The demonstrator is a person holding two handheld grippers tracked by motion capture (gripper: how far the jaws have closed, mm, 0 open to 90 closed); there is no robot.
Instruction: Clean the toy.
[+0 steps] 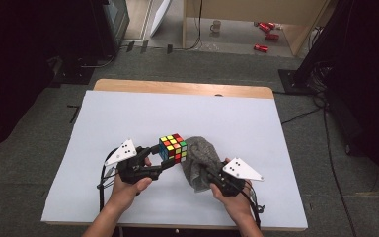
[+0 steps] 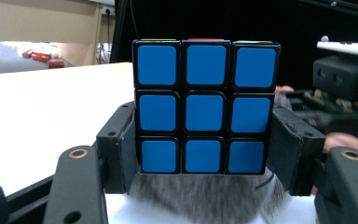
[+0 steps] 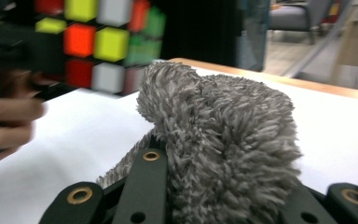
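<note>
clamped by its sides in the left claw [image 1: 162, 159] above the white worktop [image 1: 103, 123], rubik's cube [image 1: 173, 147] presented steady for wiping by the fluffy grey cloth [image 1: 199, 167] bunched in the right claw [image 1: 208, 176]

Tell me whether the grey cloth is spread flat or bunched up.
Bunched up. The grey cloth stands as a fluffy wad between the jaws of the right hand-held gripper, beside the puzzle cube, not flat on the table.

Even overhead light, dark surroundings

The white counter [image 1: 128, 123] is evenly lit with faint shadows; the right gripper view is motion-blurred, its cube [image 3: 98, 42] soft.
</note>
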